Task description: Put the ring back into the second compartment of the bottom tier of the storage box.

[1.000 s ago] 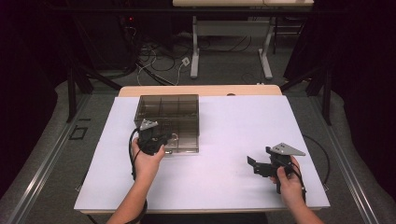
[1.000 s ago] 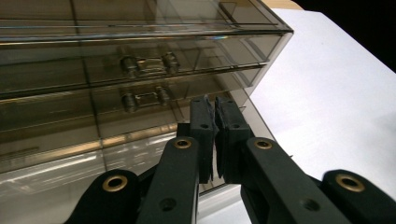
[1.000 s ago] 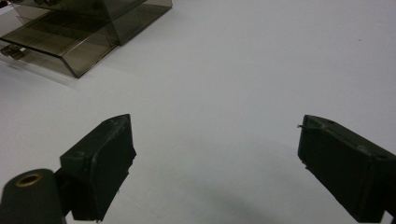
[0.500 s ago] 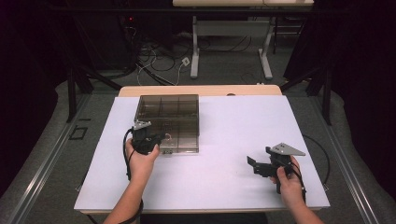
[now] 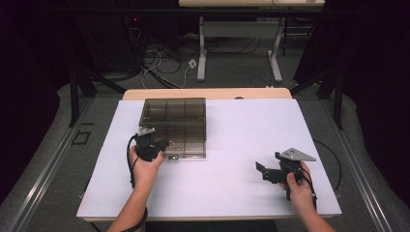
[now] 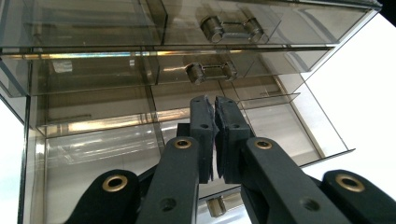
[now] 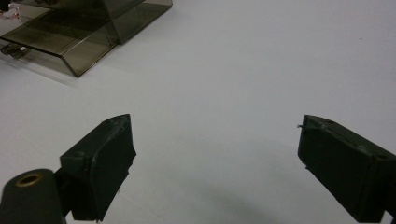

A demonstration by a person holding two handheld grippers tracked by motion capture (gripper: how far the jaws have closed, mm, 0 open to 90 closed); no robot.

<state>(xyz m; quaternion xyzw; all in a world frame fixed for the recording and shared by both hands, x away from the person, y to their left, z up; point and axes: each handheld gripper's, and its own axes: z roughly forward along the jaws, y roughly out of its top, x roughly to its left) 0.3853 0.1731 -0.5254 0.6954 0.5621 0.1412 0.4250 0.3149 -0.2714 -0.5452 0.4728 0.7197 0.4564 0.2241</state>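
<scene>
Smoky clear plastic drawer box (image 5: 175,126), compartments bare; left gripper (image 6: 214,116) jaws closed, right gripper (image 7: 215,163) jaws open

High view overhead, gripper views close, sharing drawer box (image 5: 174,126)

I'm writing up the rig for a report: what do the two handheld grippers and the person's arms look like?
Both grippers are black, with brass-coloured pivot pins. The left gripper trails a black cable; the right gripper has thick black block pads and a grey three-cornered plate on top. The forearms are bare, no sleeves.
</scene>
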